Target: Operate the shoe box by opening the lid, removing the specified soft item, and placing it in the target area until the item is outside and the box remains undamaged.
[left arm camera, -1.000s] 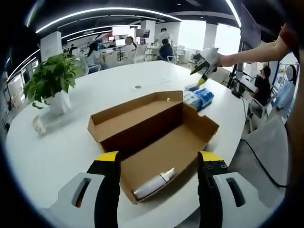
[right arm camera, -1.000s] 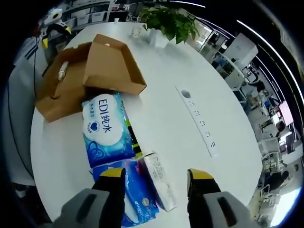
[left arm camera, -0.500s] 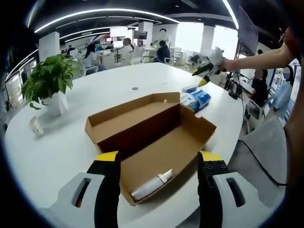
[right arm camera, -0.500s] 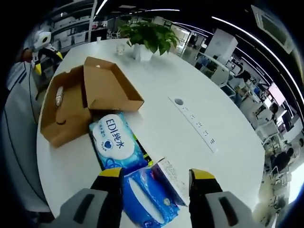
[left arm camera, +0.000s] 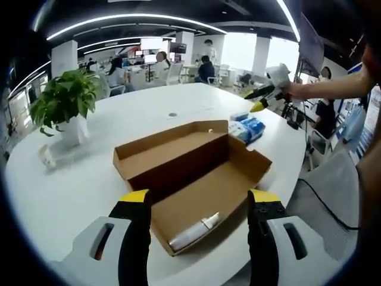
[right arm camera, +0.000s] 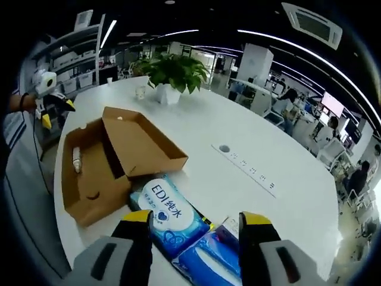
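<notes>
I am looking along my left gripper (left arm camera: 193,232), whose yellow-tipped jaws are standing spread and empty at the bottom of the left gripper view, bracketing the near end of the brown cardboard shoe box (left arm camera: 193,173). The box is lying open on the counter, its lid (left arm camera: 172,149) folded flat beyond the tray, and a small white tube-like item (left arm camera: 193,231) is resting in the tray's near corner, low in the frame.

In the right gripper view my right gripper (right arm camera: 193,238) is also holding its jaws apart with nothing between them, hovering above the soft blue-and-white tissue packs (right arm camera: 169,217) at bottom centre. These packs are lying on the white counter (right arm camera: 238,143) just beside the box, outside it, with a second blue pack (right arm camera: 208,262) touching the first.

Judging from this, the soft item is already out, so the step in hand is retreating cleanly: I am advising lifting the right gripper straight away without dragging the packs or clipping the box wall.

Further off, upper centre in that view, a leafy green plant in a white pot (right arm camera: 169,74) is standing on the counter, with a small round port (right arm camera: 224,149) and a socket strip (right arm camera: 253,176) at right. Beyond, an open office is stretching away under curved ceiling lights, with seated people at the far desks.
</notes>
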